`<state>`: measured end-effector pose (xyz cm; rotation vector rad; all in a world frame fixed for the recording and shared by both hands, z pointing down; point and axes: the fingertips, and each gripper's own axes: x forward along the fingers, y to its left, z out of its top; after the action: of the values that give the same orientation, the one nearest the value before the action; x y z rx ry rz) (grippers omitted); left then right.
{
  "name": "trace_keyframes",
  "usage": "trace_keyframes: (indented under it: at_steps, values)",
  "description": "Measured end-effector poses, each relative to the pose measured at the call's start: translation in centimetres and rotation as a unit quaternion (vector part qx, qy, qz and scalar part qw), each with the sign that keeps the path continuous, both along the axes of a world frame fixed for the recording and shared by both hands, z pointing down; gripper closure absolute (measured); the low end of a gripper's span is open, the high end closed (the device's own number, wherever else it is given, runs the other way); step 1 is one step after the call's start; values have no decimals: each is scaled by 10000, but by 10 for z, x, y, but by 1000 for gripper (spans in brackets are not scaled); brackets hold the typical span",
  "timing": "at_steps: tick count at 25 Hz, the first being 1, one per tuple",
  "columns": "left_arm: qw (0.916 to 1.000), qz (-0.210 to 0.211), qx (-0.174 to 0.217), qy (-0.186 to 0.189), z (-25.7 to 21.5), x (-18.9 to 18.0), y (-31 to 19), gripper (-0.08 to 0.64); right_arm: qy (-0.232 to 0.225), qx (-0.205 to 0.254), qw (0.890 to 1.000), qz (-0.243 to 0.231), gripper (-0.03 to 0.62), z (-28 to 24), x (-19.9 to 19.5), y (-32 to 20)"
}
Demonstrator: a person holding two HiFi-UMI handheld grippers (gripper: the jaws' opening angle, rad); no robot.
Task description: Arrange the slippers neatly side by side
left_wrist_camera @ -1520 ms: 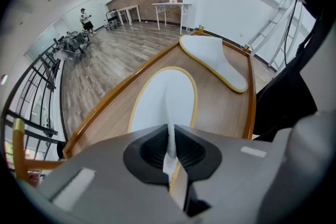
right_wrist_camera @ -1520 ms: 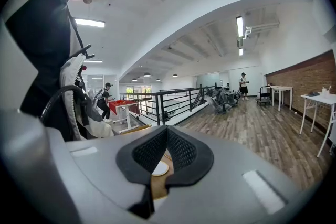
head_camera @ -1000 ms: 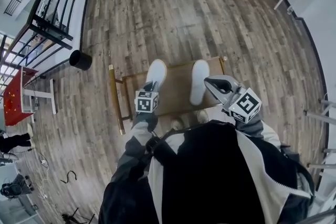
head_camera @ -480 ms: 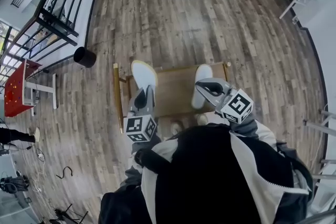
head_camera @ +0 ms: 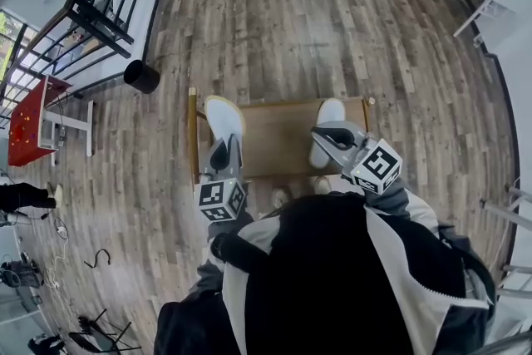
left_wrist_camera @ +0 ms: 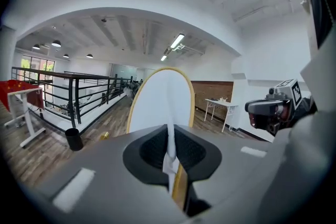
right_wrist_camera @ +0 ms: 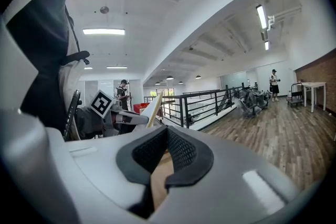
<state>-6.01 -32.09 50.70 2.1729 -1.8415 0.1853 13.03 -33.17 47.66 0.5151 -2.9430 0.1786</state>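
The left claw (left_wrist_camera: 169,153) is pinched tight on the thin edge of a white slipper (left_wrist_camera: 160,102), up over the wooden bench (head_camera: 274,141). The right claw (head_camera: 331,137) is closed, near the other slipper (head_camera: 331,112). Such a small pinch might slip, dropping the slipper crooked.

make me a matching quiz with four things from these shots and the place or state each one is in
Things
1. left slipper
2. right slipper
3. right gripper
4. black bin

Places or states
A. stands on the floor, left of the wooden table
B. shut, with nothing between its jaws
C. pinched in the left gripper and held up on end
D. lies on the right end of the wooden table

Pairs: 1-C, 2-D, 3-B, 4-A
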Motion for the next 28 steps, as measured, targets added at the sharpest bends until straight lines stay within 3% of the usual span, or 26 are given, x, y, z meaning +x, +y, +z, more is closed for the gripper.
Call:
trace_keyframes:
  at_steps: [9,16,20,22,28]
  values:
    - [9930,-452,-1072,-177,103,-57,-22,528,172,33,9997,190,588,1,8,0]
    - [9758,-641,-2086,-110,192,-89,-39,528,357,-18,9983,465,588,5,20,0]
    - [9616,-811,-2618,148,239,-106,-37,528,488,-20,9965,675,588,7,27,4]
    - [9554,-769,-2852,58,257,-113,-36,528,550,-5,9953,796,588,6,32,3]
    - [9437,-689,-3235,-63,283,-118,-36,528,637,-129,9913,1142,588,10,46,4]
